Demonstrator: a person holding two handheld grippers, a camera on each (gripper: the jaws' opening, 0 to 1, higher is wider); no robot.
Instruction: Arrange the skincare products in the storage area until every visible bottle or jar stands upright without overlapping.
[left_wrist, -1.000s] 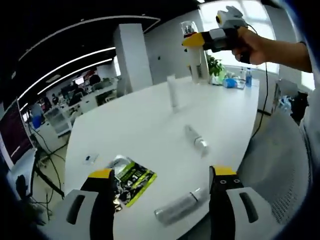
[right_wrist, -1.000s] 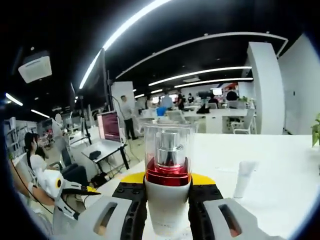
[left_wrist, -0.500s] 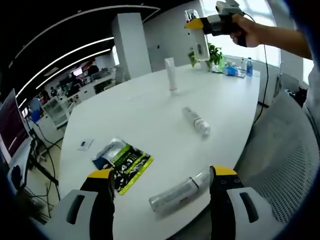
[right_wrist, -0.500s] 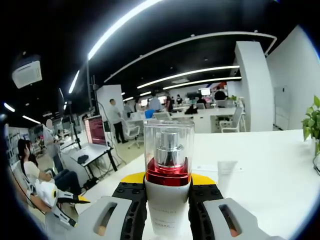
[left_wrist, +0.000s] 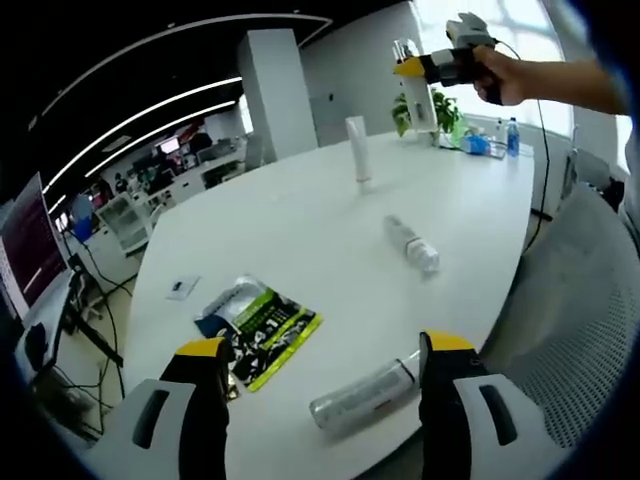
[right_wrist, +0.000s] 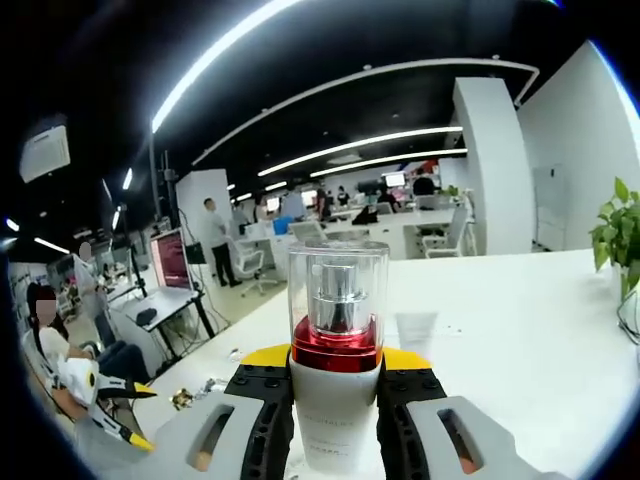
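The right tool (right_wrist: 335, 400) is clamped on a pump bottle (right_wrist: 337, 350) with a red collar and clear cap, carried upright above the far end of the white worktop (left_wrist: 300, 230), presumably so it can be set down standing. The left tool (left_wrist: 325, 400) hangs with its jaws spread and nothing between them, over the near edge. Just ahead of it a silver bottle (left_wrist: 362, 398) lies on its side. Farther out a clear bottle (left_wrist: 412, 245) also lies flat, while a white tube (left_wrist: 357, 150) stands beyond. A green sachet (left_wrist: 262, 325) lies near the left jaw. Both fallen bottles look freely reachable.
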